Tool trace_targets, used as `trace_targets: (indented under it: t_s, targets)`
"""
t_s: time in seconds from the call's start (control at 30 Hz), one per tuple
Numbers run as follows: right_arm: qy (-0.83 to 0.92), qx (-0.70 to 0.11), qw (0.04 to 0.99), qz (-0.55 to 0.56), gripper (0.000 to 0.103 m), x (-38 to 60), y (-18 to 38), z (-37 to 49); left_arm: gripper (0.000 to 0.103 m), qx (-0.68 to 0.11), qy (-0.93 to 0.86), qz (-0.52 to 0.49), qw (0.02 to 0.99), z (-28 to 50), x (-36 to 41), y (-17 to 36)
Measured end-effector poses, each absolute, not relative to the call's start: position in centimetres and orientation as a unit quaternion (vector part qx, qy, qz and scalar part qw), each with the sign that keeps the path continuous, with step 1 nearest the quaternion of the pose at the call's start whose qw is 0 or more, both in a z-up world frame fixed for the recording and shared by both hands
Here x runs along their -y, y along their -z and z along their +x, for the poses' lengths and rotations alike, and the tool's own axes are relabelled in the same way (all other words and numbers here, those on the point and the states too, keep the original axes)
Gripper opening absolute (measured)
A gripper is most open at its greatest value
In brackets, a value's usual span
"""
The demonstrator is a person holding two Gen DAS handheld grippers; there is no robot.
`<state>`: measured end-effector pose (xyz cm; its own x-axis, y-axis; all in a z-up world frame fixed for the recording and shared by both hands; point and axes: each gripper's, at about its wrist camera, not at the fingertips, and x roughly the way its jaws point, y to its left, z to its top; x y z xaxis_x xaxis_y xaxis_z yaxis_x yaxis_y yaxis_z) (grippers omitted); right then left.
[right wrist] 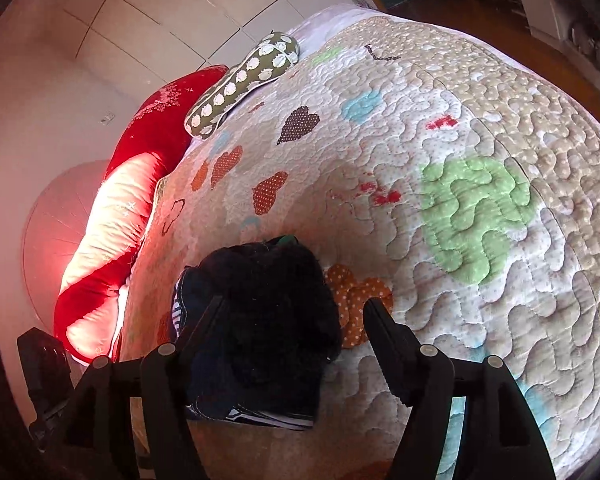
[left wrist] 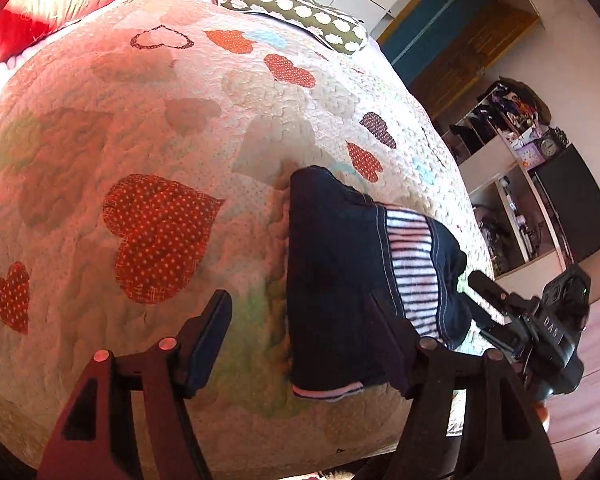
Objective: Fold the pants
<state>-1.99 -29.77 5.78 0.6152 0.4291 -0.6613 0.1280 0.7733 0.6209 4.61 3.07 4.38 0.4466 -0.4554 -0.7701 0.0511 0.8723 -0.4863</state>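
Your left gripper (left wrist: 300, 336) and right gripper (right wrist: 292, 332) both hover with jaws spread, pinching nothing. The folded dark pants (left wrist: 340, 272) lie near the quilt's (left wrist: 140, 120) near edge; pillows (left wrist: 292, 8) lie beyond.

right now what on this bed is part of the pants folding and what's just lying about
Part of the job:
- dark pants with striped lining, lying folded on the quilt
- left gripper, open above them
- right gripper, open above them

Just lying about:
- green patterned bolster pillow
- red pillow
- shelf unit with a clock
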Motion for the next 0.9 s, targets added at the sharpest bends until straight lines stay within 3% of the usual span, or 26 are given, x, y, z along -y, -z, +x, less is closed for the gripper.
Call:
trace_targets:
  t_s: [0.27, 0.3, 0.33, 0.37, 0.4, 0.5, 0.7, 0.77, 0.9]
  targets:
    - [-0.150, -0.448, 0.808, 0.352, 0.075, 27.3, -2.9, 0.9, 0.068, -0.535, 0.244, -0.249, 0.770, 8.6, 0.1, -0.8]
    - [-0.161, -0.452, 0.803, 0.354, 0.059, 26.9, -2.9, 1.3, 0.068, -0.539, 0.252, -0.245, 0.766, 8.7, 0.8, -0.6]
    - [-0.175, -0.457, 0.794, 0.362, 0.052, 26.7, -2.7, 1.7, 0.061, -0.538, 0.253, -0.240, 0.768, 8.6, 1.3, -0.7]
    - [-0.182, -0.460, 0.789, 0.364, 0.048, 26.4, -2.8, 2.0, 0.048, -0.537, 0.258, -0.239, 0.767, 8.6, 1.6, -1.0]
    - [-0.184, -0.457, 0.792, 0.359, 0.043, 26.3, -3.2, 2.1, 0.044, -0.535, 0.264, -0.241, 0.766, 8.7, 1.8, -1.4]
    - [-0.197, -0.444, 0.800, 0.352, 0.041, 26.0, -4.9, 2.8, 0.041, -0.519, 0.266, -0.247, 0.774, 9.5, 1.5, -3.2]
    - [-0.201, -0.418, 0.821, 0.333, 0.041, 24.9, -7.7, 7.4, 0.041, -0.494, 0.240, -0.232, 0.803, 14.4, 1.2, -5.9]
    - [-0.185, -0.422, 0.826, 0.326, 0.047, 24.7, -7.4, 9.2, 0.046, -0.497, 0.207, -0.211, 0.816, 15.9, 1.2, -5.5]
    - [-0.098, -0.476, 0.828, 0.279, 0.059, 24.8, -4.9, 12.2, 0.046, -0.521, 0.150, -0.170, 0.823, 16.8, 0.5, -3.6]
